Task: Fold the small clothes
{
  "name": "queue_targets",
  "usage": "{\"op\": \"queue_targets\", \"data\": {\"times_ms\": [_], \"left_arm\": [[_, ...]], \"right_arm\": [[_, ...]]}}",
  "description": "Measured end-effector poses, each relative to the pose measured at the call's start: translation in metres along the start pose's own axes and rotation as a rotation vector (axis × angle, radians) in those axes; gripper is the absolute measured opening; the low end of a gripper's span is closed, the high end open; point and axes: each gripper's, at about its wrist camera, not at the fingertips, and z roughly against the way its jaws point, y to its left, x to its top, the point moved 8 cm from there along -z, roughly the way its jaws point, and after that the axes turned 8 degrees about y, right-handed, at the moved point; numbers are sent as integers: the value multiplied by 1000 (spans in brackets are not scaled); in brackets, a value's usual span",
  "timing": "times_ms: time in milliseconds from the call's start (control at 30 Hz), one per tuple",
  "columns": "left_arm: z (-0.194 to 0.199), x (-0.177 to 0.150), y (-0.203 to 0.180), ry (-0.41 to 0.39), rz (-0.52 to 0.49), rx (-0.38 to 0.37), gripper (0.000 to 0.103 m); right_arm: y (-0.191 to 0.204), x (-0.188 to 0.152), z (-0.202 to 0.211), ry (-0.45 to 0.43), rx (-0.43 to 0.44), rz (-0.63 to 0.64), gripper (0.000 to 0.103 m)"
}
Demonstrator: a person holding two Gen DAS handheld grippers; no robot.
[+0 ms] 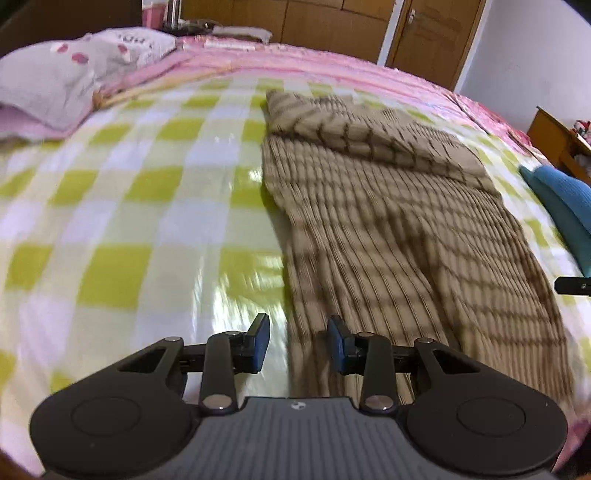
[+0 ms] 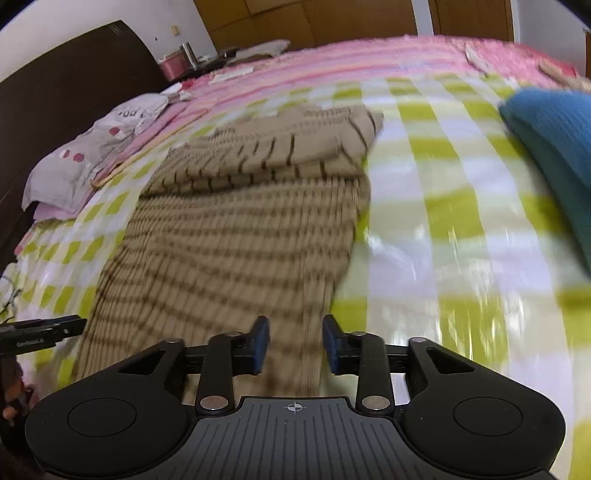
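A tan striped knit garment (image 1: pixel 388 206) lies flat on the green-and-white checked bedspread (image 1: pixel 140 192), its far part folded over itself. It also shows in the right wrist view (image 2: pixel 236 229). My left gripper (image 1: pixel 298 343) is open and empty, just above the garment's near left edge. My right gripper (image 2: pixel 295 343) is open and empty, over the garment's near right edge. The tip of the left gripper shows at the left edge of the right wrist view (image 2: pixel 40 332).
A blue knit garment (image 2: pixel 550 147) lies to the right on the bed; it also shows in the left wrist view (image 1: pixel 565 203). A grey pillow (image 1: pixel 62 74) lies at the far left. Wooden wardrobes (image 1: pixel 332 22) stand behind the bed; a dark headboard (image 2: pixel 74 92) is at left.
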Motion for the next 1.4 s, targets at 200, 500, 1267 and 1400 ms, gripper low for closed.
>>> {"op": "queue_targets", "data": {"times_ms": [200, 500, 1267, 1400], "left_arm": [[3, -26, -14, 25, -50, 36, 40], [5, -26, -27, 16, -118, 158, 15], [39, -19, -2, -53, 29, 86, 27], [21, -21, -18, -29, -14, 87, 32]], "right_arm": [[-2, -43, 2, 54, 16, -35, 35], [5, -58, -7, 72, -17, 4, 11], [-32, -61, 11, 57, -54, -61, 13], [-30, -64, 12, 46, -45, -61, 13]]}}
